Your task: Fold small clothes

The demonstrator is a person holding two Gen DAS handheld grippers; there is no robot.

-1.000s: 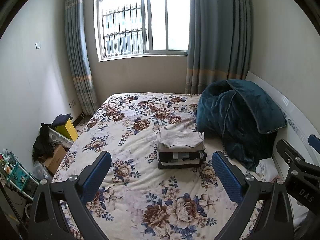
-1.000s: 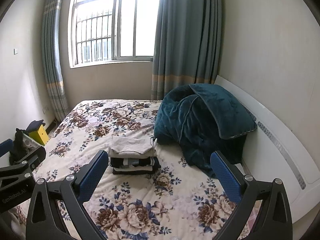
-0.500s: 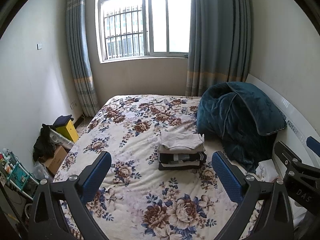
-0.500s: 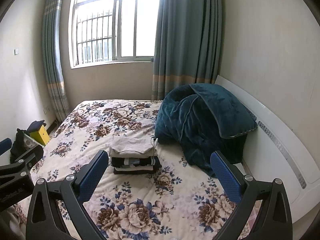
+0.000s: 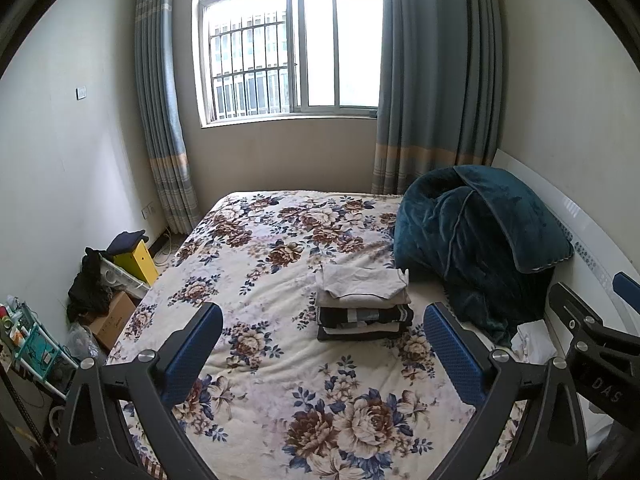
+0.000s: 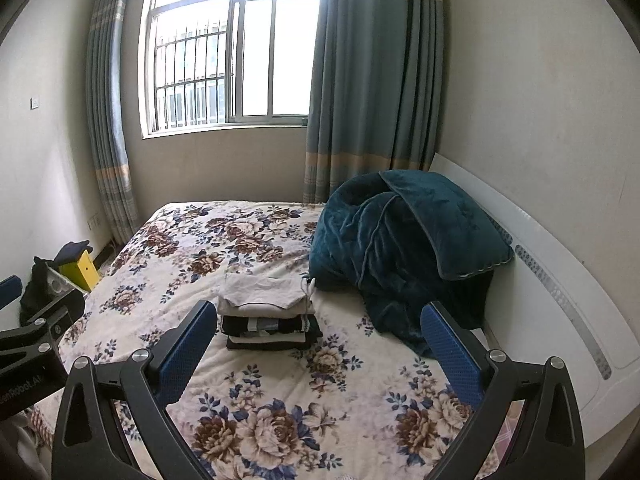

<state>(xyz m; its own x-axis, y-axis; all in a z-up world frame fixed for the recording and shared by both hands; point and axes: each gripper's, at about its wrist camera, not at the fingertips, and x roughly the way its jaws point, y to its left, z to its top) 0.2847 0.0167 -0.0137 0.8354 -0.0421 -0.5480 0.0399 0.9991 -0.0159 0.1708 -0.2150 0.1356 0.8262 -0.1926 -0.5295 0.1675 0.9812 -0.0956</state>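
A stack of folded small clothes (image 5: 363,307), beige pieces on top and dark ones below, sits on the floral bed (image 5: 280,384). It also shows in the right wrist view (image 6: 267,312). My left gripper (image 5: 322,350) is open and empty, held back above the bed's near part, short of the stack. My right gripper (image 6: 320,350) is open and empty, also back from the stack. A small white cloth (image 5: 534,342) lies at the bed's right edge by the headboard.
A rumpled teal blanket (image 5: 476,240) lies right of the stack against the white headboard (image 6: 560,292). On the floor to the left are a yellow box (image 5: 138,258), dark clothes, a cardboard box (image 5: 114,318) and a rack (image 5: 32,344). A window and curtains stand behind.
Both grippers have pulled back and tilted up slightly; the stack sits a little farther away in view. Both stay open and empty.
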